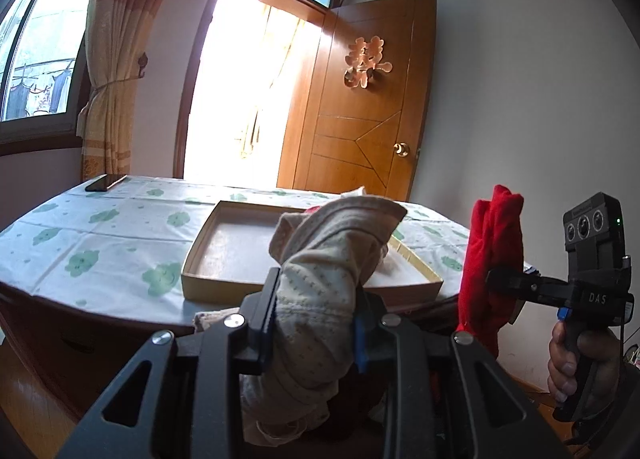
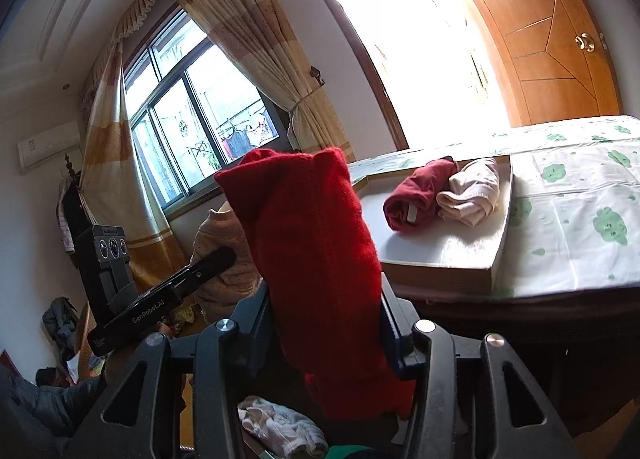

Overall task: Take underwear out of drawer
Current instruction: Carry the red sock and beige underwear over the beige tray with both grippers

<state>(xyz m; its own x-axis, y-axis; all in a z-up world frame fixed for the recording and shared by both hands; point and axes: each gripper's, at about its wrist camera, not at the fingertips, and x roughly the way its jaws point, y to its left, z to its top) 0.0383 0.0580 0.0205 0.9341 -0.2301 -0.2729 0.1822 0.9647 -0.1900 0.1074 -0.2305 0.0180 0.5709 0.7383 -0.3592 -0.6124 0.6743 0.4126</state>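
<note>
In the left wrist view my left gripper [image 1: 316, 315] is shut on a rolled cream dotted underwear [image 1: 324, 255], held up in front of the table. To the right, my right gripper [image 1: 496, 281] is shut on a red underwear [image 1: 494, 255] that hangs from it. The right wrist view shows that red underwear [image 2: 308, 243] clamped in the right gripper [image 2: 324, 311], with the left gripper [image 2: 228, 255] and its cream underwear [image 2: 222, 235] beyond it on the left. A shallow cardboard tray [image 2: 436, 247] on the table holds a dark red underwear [image 2: 416, 195] and a pale one [image 2: 472, 191].
The tray [image 1: 240, 243] lies on a table with a green-flowered cloth [image 1: 100, 227]; a phone [image 1: 105, 182] sits at its far left corner. Below the right gripper lies a white garment [image 2: 280, 427]. A hand [image 1: 576, 363] grips the right handle. A wooden door [image 1: 360, 99] stands open behind.
</note>
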